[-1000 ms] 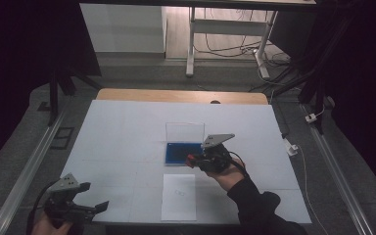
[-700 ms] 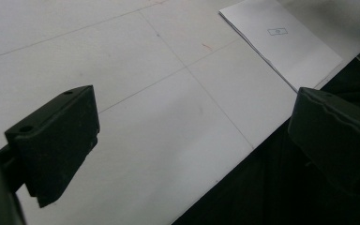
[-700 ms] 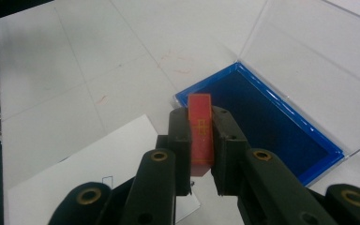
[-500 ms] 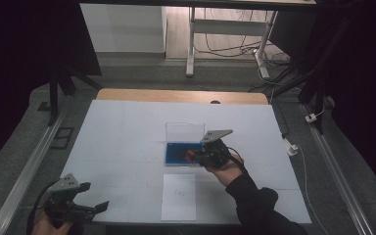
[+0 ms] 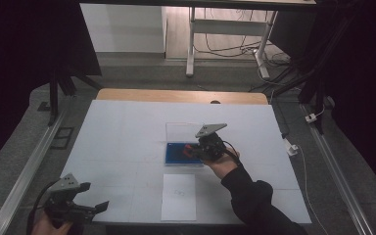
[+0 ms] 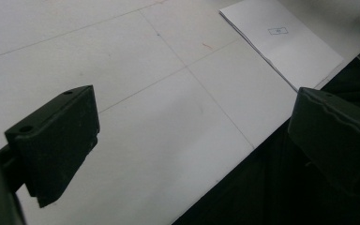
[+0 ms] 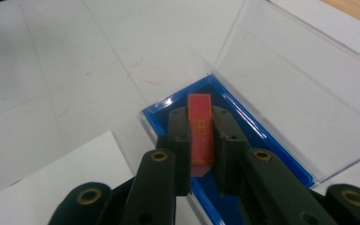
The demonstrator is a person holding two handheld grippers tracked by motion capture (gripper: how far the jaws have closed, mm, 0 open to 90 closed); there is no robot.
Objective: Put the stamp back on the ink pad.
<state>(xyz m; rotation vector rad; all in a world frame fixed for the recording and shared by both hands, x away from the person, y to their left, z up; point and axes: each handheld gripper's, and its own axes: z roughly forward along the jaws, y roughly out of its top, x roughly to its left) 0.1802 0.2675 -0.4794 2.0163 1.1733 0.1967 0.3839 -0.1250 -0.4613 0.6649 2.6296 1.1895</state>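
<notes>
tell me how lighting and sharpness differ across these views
High view: the surroundings are dark, the white table is evenly lit, and the right tool looks small and soft. Left gripper view: the open left tool is blurred and nearly black, while the paper sheet is sharper. Right gripper view: brightest, with the red block clear and pale reflections on the clear lid.

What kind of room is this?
Probably a lab for recording hand work. A white table sits in a dark room, cables trail over the floor behind, and a person holds camera-carrying grippers, left and right.
</notes>
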